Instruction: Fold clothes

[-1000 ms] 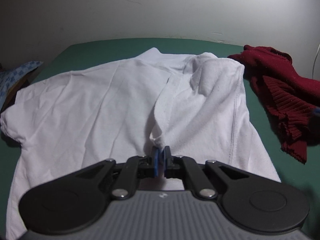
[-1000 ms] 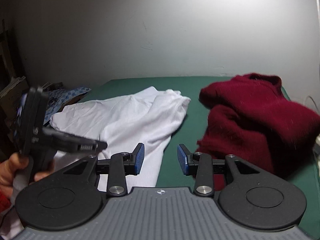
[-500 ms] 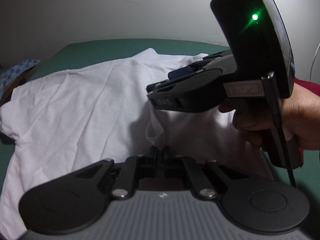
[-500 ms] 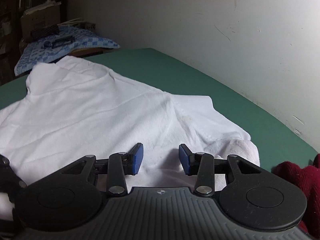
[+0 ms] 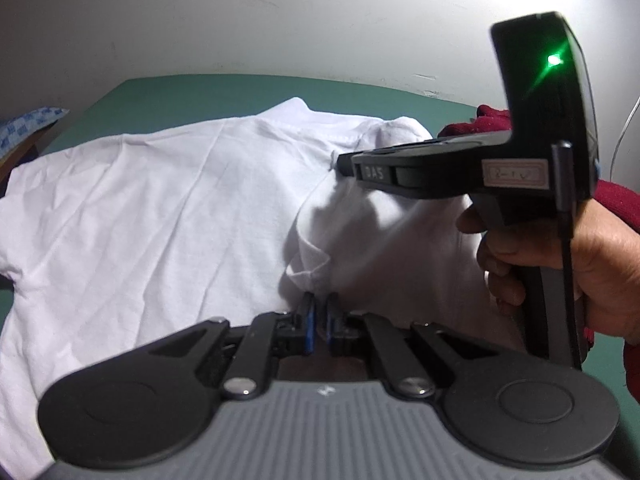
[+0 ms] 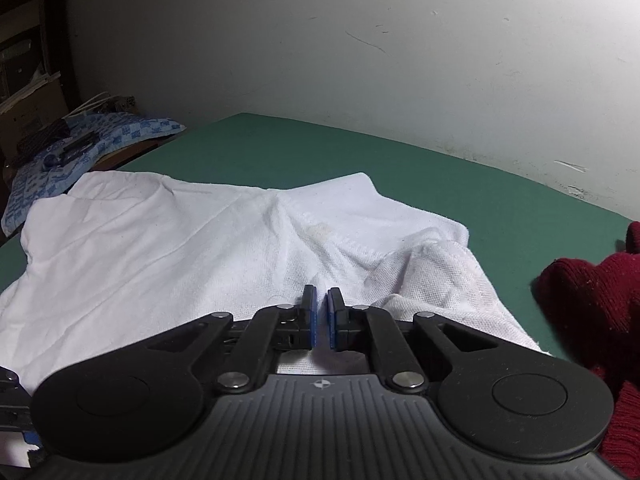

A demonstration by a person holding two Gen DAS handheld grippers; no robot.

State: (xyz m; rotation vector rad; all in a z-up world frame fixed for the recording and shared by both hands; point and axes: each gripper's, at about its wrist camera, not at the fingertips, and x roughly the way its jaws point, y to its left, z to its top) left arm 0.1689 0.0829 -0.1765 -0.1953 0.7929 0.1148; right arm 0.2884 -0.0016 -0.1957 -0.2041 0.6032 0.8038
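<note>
A white shirt (image 5: 160,208) lies spread on the green table (image 5: 208,96), its right side folded over toward the middle. My left gripper (image 5: 319,312) is shut on the folded edge of the shirt near its hem. My right gripper (image 6: 320,312) is shut on the shirt's (image 6: 180,240) fabric further up the same fold. Its black body (image 5: 460,164), held by a hand, shows on the right in the left wrist view, fingers down on the cloth.
A dark red knit sweater (image 6: 592,300) lies bunched to the right of the shirt, also seen behind the hand (image 5: 492,118). A blue patterned cloth (image 6: 80,148) with small objects lies off the table's left end. A white wall stands behind the table.
My right gripper swung from beside the sweater over the shirt's fold, came down and closed on the fabric. My left gripper stayed shut on the shirt's edge.
</note>
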